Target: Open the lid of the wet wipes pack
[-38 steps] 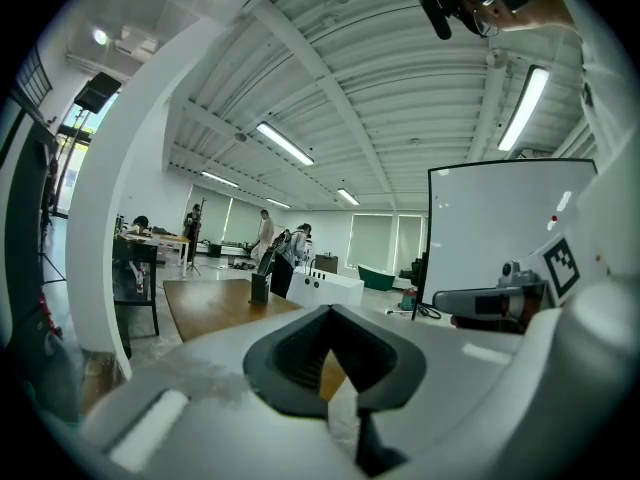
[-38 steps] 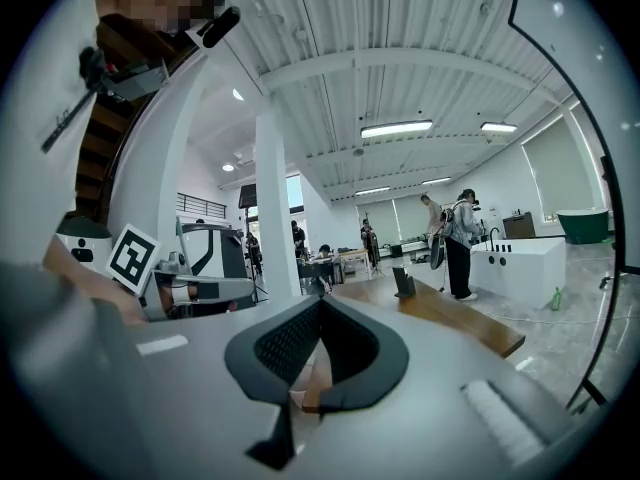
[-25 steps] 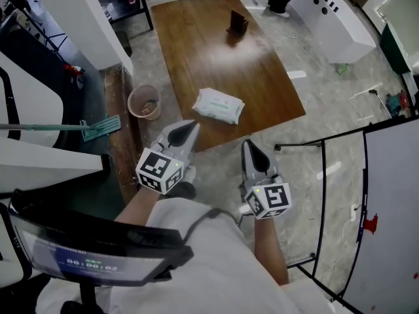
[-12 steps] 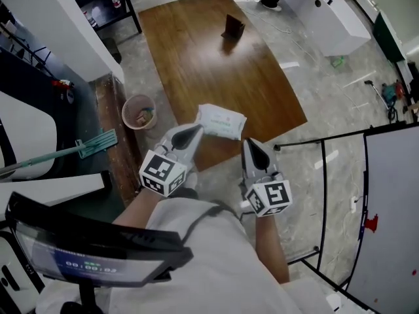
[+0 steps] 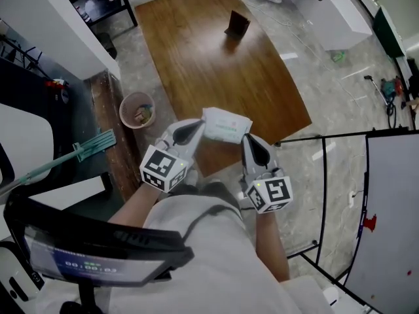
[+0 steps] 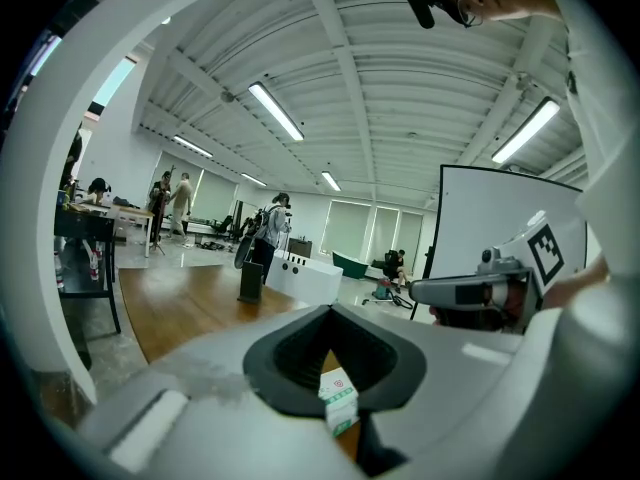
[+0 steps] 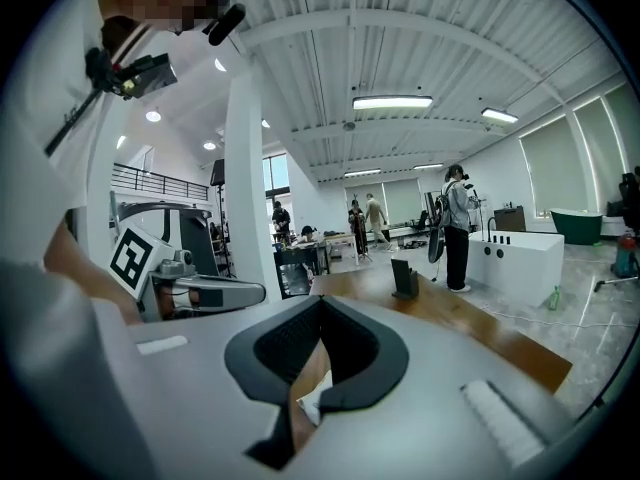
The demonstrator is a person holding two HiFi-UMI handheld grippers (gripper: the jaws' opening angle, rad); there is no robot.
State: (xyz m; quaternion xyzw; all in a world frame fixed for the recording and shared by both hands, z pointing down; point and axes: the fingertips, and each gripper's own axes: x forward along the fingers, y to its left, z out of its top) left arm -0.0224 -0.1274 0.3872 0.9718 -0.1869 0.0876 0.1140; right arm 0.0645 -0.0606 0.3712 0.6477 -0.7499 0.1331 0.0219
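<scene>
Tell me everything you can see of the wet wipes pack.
The wet wipes pack is a soft white pouch with pale green print, lying flat at the near edge of the wooden table. A green band and small red mark show on one end. The left gripper and right gripper point at its two ends; contact is unclear. No lid stands raised.

bright overhead strip lights, soft glare on the wooden table, fisheye-warped gripper views
</scene>
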